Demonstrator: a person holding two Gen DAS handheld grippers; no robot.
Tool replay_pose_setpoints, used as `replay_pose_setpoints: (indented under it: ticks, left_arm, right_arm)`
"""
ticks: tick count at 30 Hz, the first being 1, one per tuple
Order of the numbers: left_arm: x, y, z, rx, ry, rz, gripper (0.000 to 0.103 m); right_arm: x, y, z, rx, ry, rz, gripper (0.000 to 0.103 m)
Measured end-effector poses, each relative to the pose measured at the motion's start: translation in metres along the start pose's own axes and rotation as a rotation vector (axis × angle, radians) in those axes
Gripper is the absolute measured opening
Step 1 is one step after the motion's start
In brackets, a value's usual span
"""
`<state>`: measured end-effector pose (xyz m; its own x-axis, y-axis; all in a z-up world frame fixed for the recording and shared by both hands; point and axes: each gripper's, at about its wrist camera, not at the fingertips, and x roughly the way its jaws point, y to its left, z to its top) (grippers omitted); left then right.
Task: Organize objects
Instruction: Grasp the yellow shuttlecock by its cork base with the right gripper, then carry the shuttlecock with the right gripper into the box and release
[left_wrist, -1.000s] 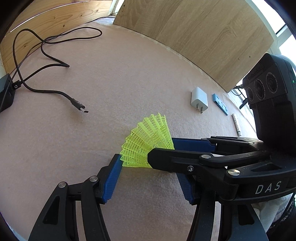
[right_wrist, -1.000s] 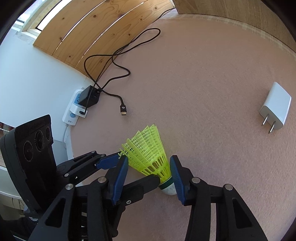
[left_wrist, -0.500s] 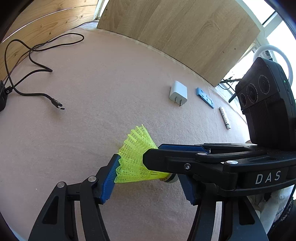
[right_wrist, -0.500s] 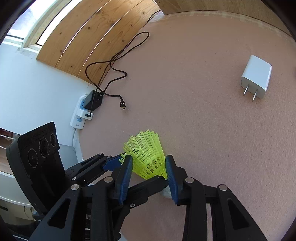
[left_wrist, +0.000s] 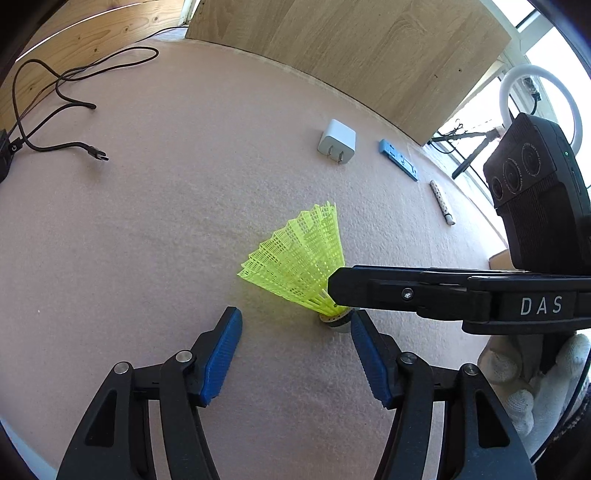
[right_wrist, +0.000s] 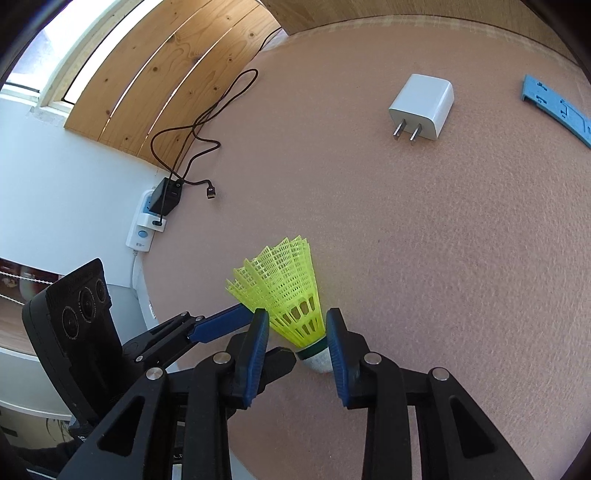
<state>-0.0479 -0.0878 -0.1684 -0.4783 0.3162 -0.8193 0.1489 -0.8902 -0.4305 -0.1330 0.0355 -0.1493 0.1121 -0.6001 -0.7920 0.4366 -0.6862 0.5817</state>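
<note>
Shuttlecock (right_wrist: 291, 291) on desk (right_wrist: 424, 240), cork down, skirt tilted up. Beyond it, to the right: wall charger (right_wrist: 421, 107); ruler (right_wrist: 554, 109) right of charger. Far left of shuttlecock: cable (right_wrist: 192, 136), running to power strip (right_wrist: 146, 225) at desk edge.

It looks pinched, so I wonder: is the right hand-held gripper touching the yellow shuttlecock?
Touching. In the right wrist view the right hand-held gripper, whose jaws have just been closing, has both blue pads against the shuttlecock base between them, with no gap.

surface: pink felt mat (left_wrist: 155, 221) | walls: wood panels (left_wrist: 351, 55) | window (right_wrist: 48, 62): bright daylight
</note>
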Motion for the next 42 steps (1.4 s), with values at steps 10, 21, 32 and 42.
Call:
replay_pose_setpoints:
  ticks: [10, 21, 32, 42]
  left_arm:
    - [0.005, -0.018, 0.005, 0.065, 0.002, -0.044, 0.052]
    - [-0.008, -0.063, 0.009, 0.173, -0.027, -0.077, 0.051]
    - [-0.008, -0.177, 0.01, 0.377, -0.026, -0.193, 0.05]
    - [0.016, -0.298, -0.013, 0.565, 0.044, -0.333, 0.048]
  right_arm:
    - [0.008, 0.007, -0.001, -0.035, 0.004, -0.037, 0.03]
    - [-0.044, -0.003, -0.015, -0.016, -0.11, -0.061, 0.027]
    - [-0.148, -0.04, -0.065, 0.087, -0.307, -0.151, 0.027]
    - [-0.234, -0.093, -0.132, 0.233, -0.463, -0.246, 0.027]
